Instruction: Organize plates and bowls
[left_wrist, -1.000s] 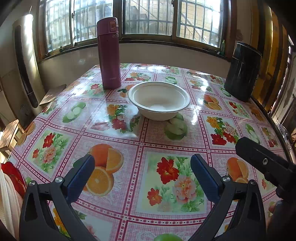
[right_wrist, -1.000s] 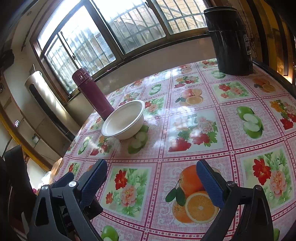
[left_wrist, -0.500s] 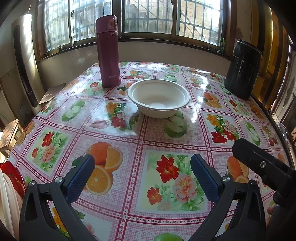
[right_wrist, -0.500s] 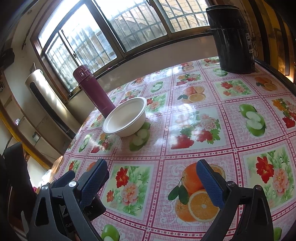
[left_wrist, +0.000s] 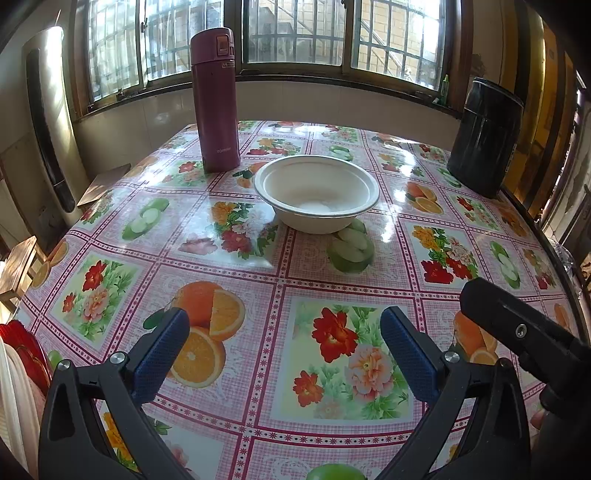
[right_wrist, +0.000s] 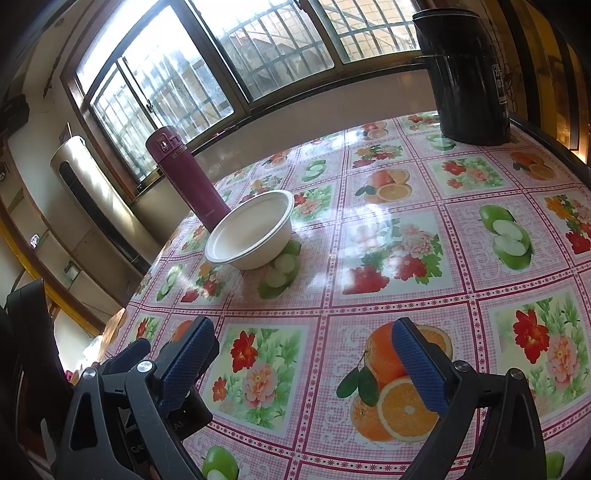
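Note:
A white bowl (left_wrist: 317, 192) stands upright and empty on the flowered tablecloth, near the middle of the table; the right wrist view has the same bowl (right_wrist: 253, 232) at centre left. My left gripper (left_wrist: 284, 350) hovers open over the near part of the table, well short of the bowl, nothing between its blue pads. My right gripper (right_wrist: 304, 363) is also open and empty, to the right of the left one and farther from the bowl. Part of the right gripper's black body (left_wrist: 517, 332) shows at the lower right of the left wrist view. No plate is in view.
A tall maroon flask (left_wrist: 215, 99) stands just behind and left of the bowl. A black cylindrical container (left_wrist: 484, 136) sits at the far right corner. The table (left_wrist: 236, 424) ends at a wall under windows. A wooden stool (left_wrist: 16, 266) stands off the left edge.
Both grippers have come slightly lower and tilted, so the bowl sits lower in both views. Both jaws stay open and the bowl has not moved.

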